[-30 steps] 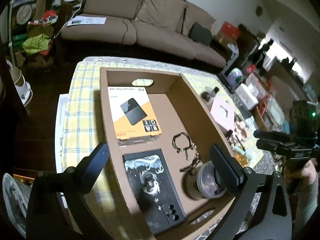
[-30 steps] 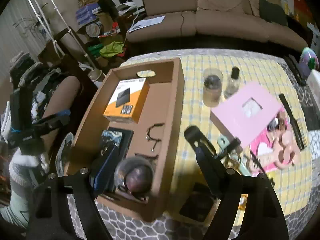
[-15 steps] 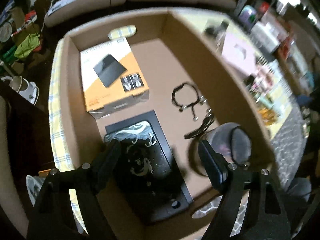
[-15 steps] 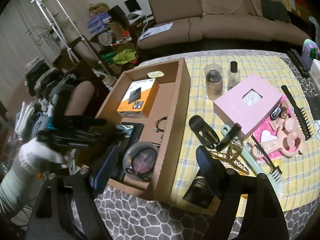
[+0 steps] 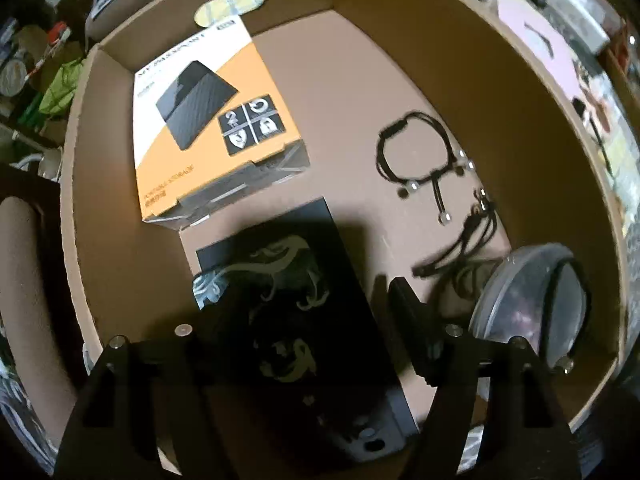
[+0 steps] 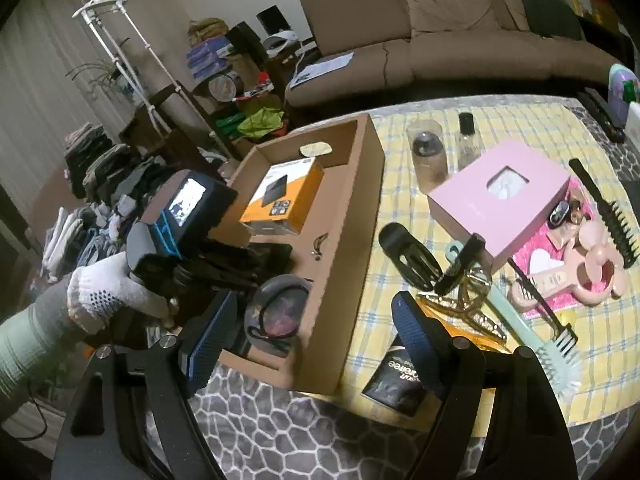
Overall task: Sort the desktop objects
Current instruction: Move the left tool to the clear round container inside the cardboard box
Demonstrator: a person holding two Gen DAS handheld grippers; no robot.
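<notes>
An open cardboard box (image 5: 520,120) (image 6: 348,240) holds an orange hard-drive carton (image 5: 208,120) (image 6: 284,200), a black box with a dragon print (image 5: 304,320), a black cord bracelet (image 5: 416,156), a dark cable (image 5: 468,248) and a round clear lidded container (image 5: 532,308) (image 6: 280,312). My left gripper (image 5: 312,312) points steeply down into the box. Its jaws are closing with the black dragon box between them, and a small gap still shows at the right pad. A gloved hand (image 6: 104,292) carries it. My right gripper (image 6: 312,340) hangs open over the box's near corner, holding nothing.
On the yellow checked cloth to the right of the box lie a pink box (image 6: 500,200), a black hair clip (image 6: 408,256), a mint brush (image 6: 532,332), a black comb (image 6: 604,204), a jar (image 6: 428,152) and a black packet (image 6: 396,376). A brown sofa (image 6: 440,40) stands behind.
My left gripper has dropped into the cardboard box and tipped downward, and its jaws have narrowed around the black dragon box. The right gripper has drifted a little, still open.
</notes>
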